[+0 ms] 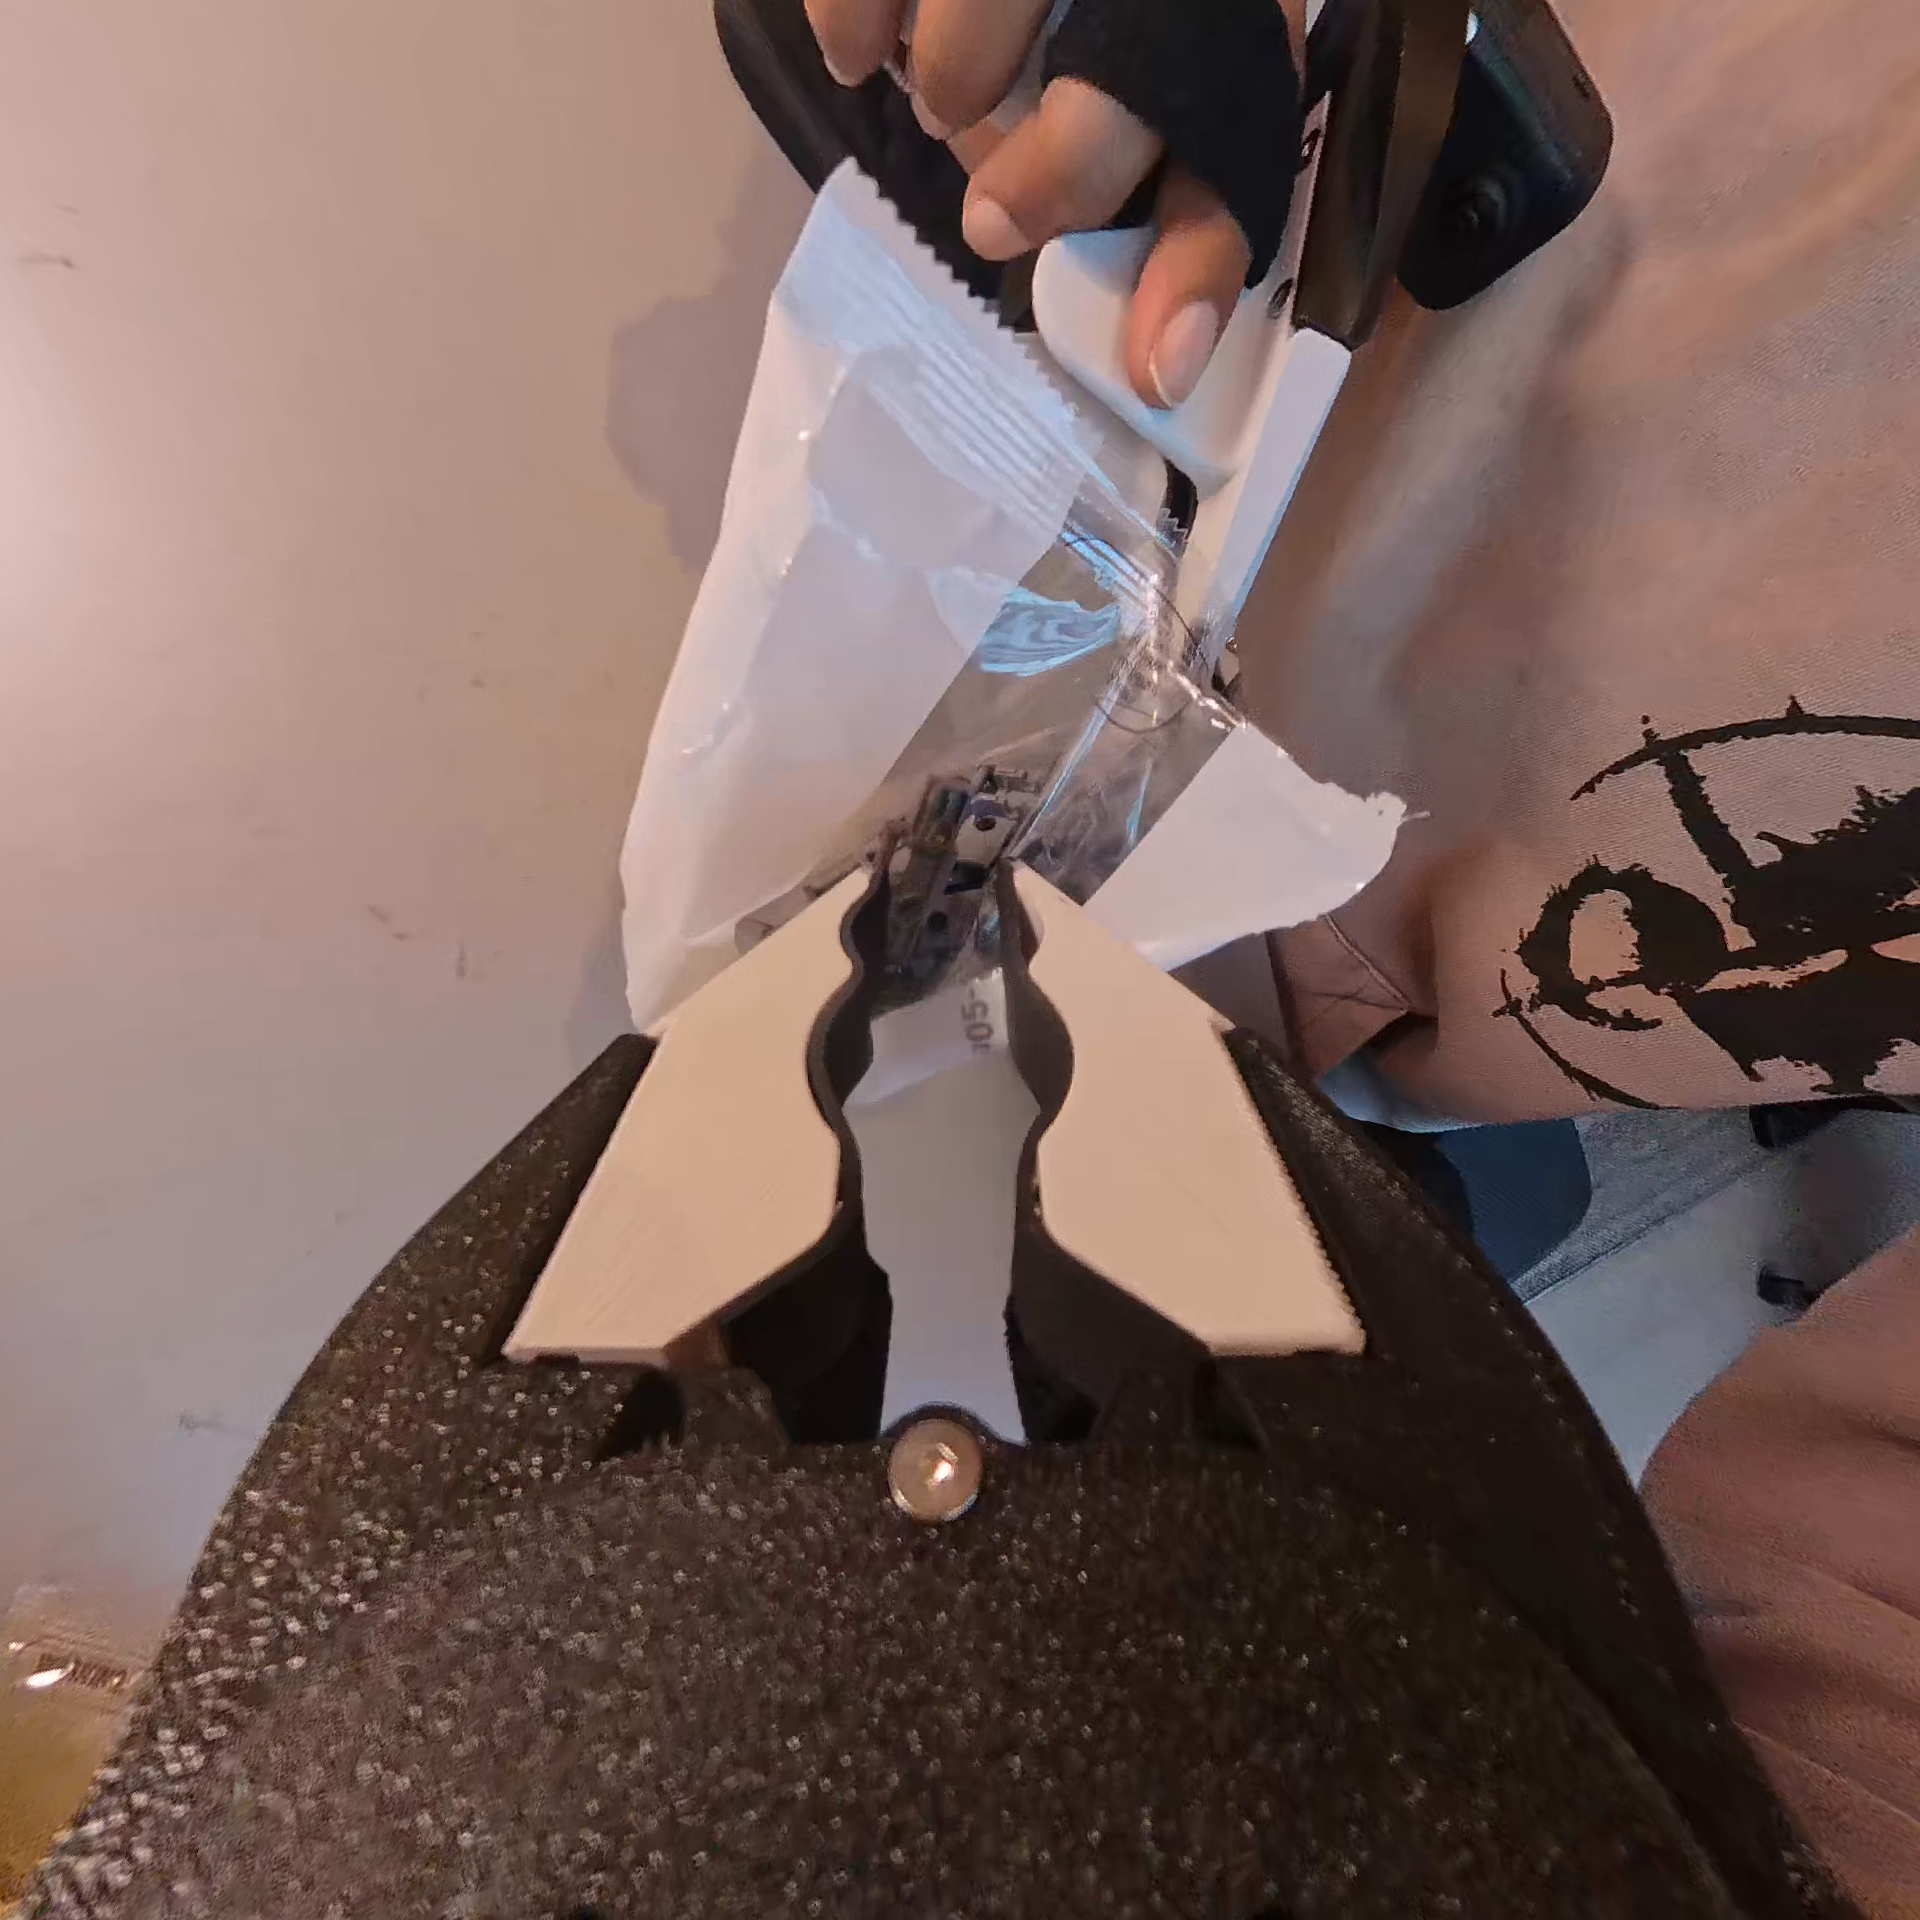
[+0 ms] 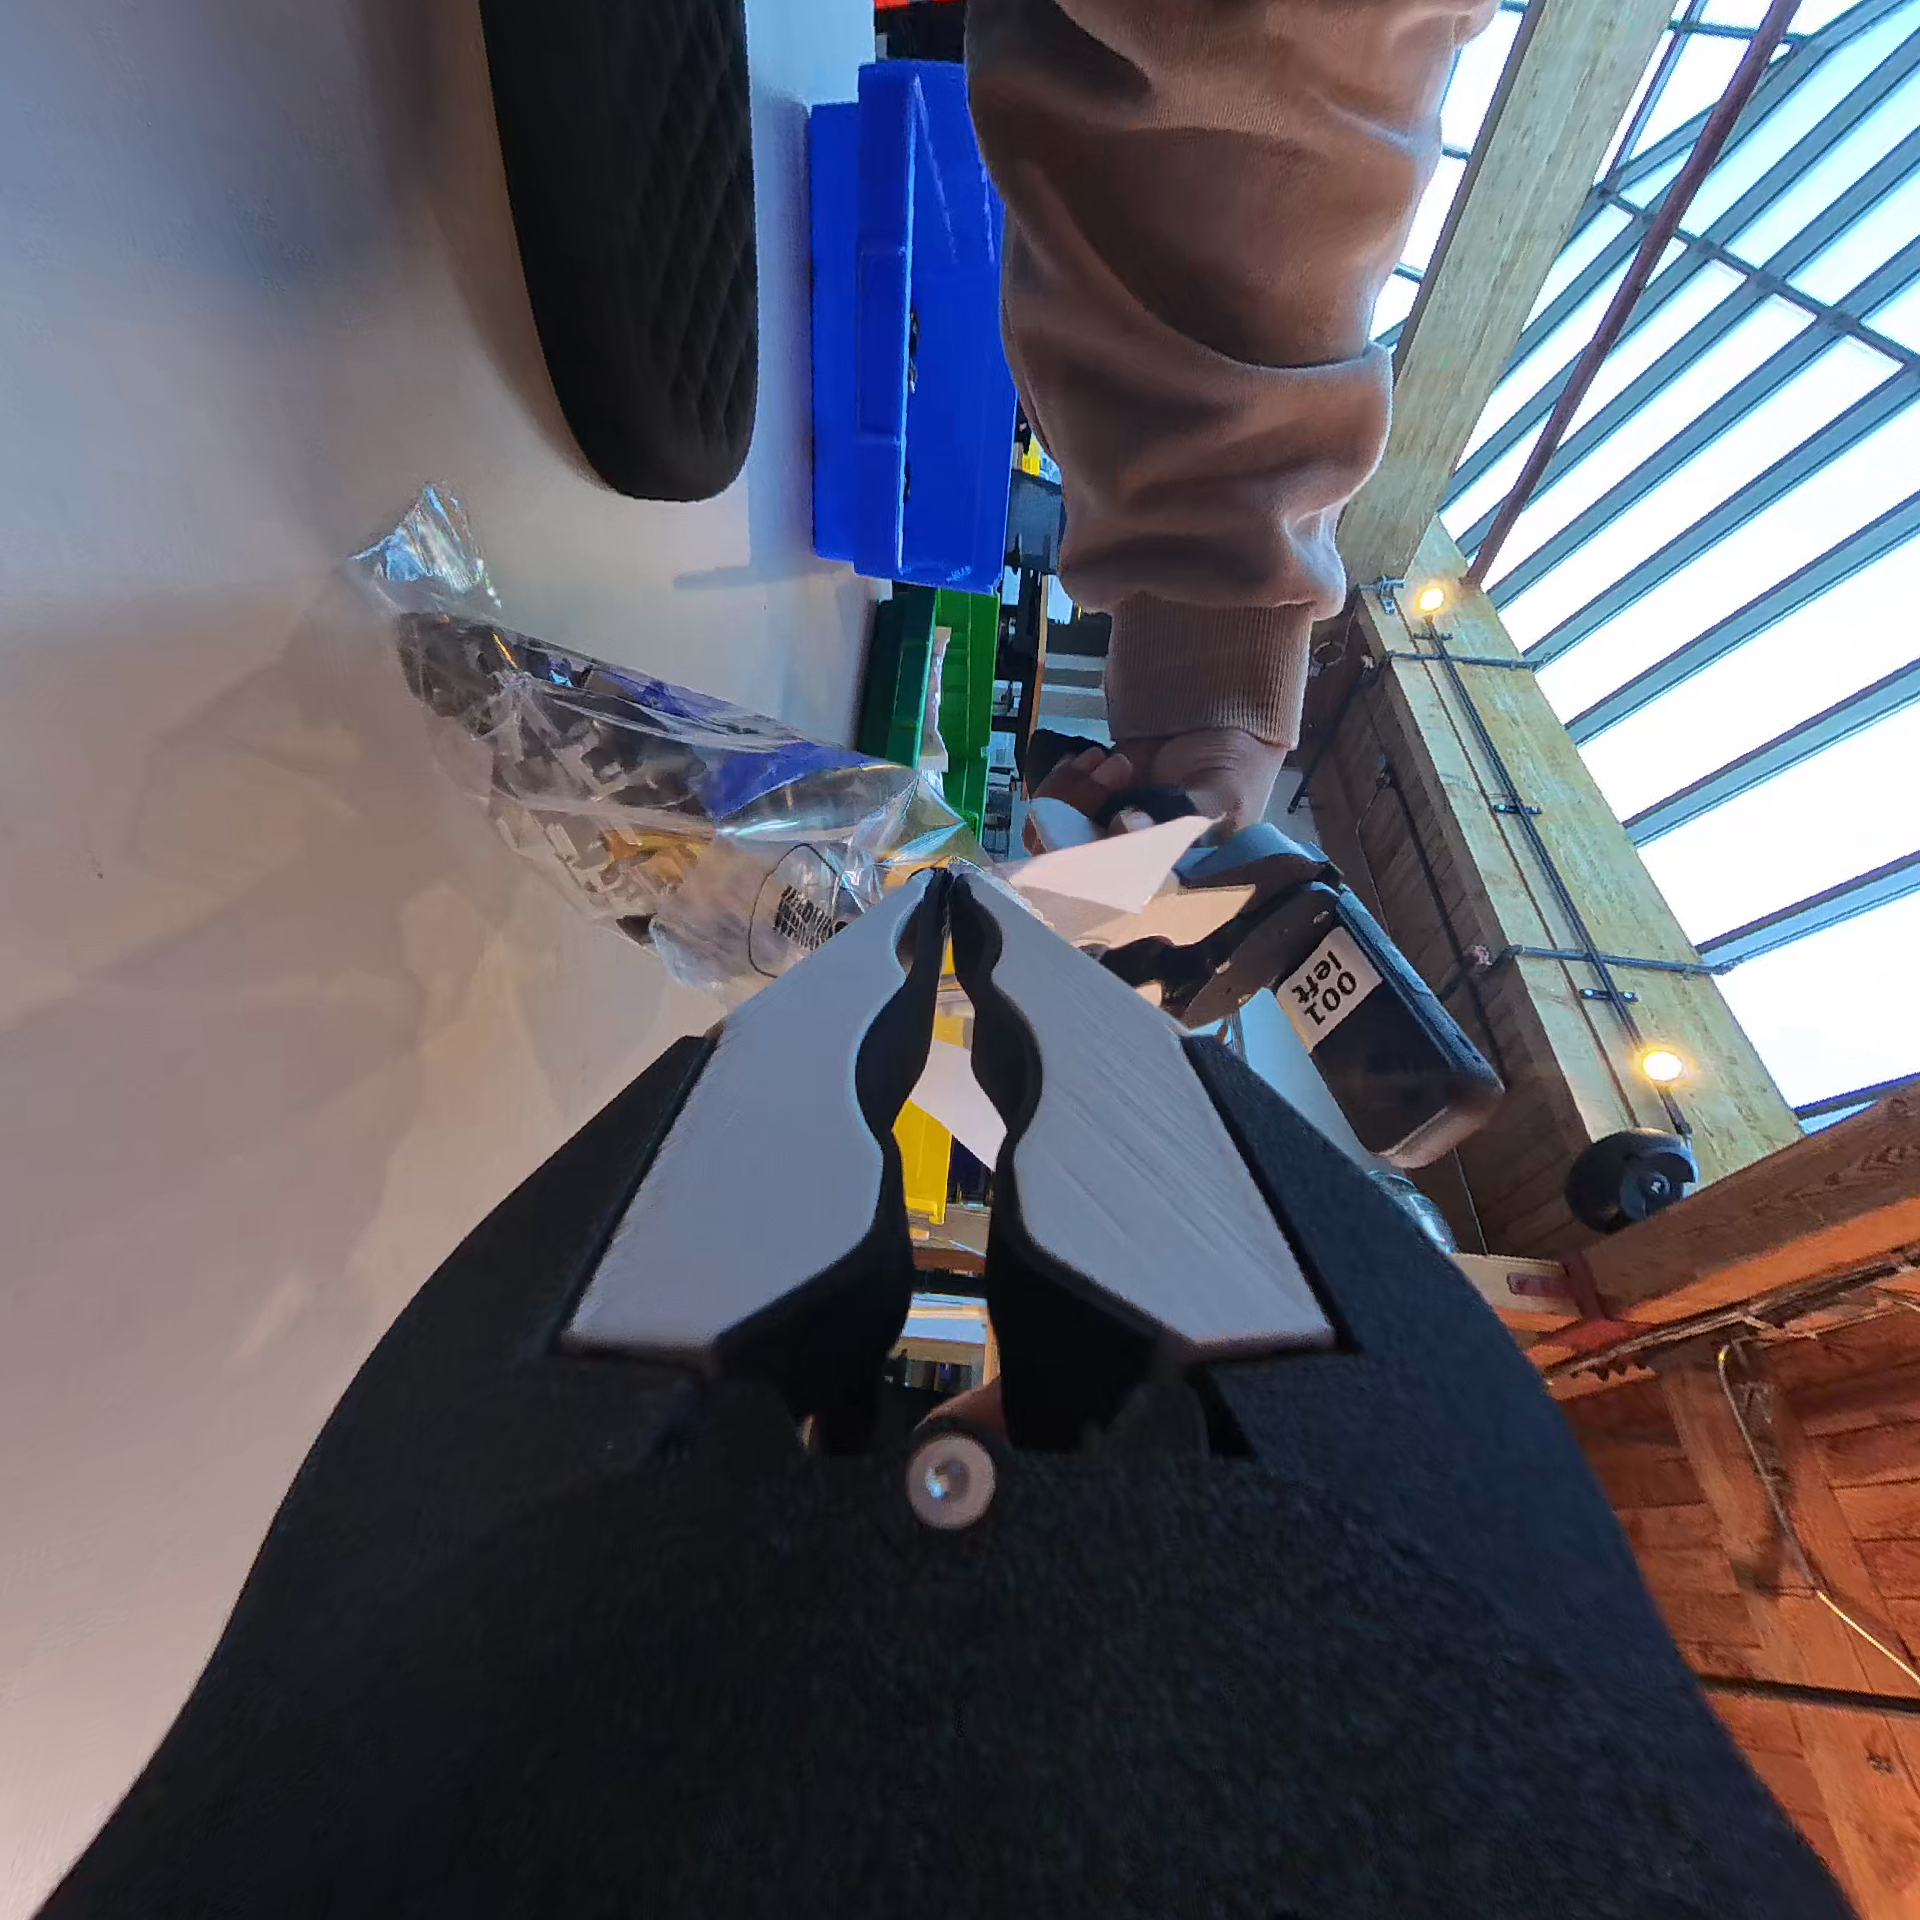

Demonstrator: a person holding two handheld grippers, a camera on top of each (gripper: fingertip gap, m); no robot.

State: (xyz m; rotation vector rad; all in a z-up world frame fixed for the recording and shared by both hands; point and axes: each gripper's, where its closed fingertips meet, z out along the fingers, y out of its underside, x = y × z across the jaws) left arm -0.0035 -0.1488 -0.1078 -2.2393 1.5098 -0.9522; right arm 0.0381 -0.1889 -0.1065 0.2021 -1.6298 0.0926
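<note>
Crinkled clear plastic bag (image 1: 935, 582) pinched between left gripper (image 1: 940, 883) and right gripper (image 2: 943, 878).

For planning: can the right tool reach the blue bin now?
Probably not: the right tool is shut on the plastic bag, also held by the left tool, and the blue bin stands farther off.

Small dark parts inside clear bag (image 1: 935, 665) too small to identify, bag's lower end hidden behind left claw (image 1: 940, 883), black round pad (image 2: 644, 239) and blue bin (image 2: 914, 332) cut off by picture's top edge.
</note>
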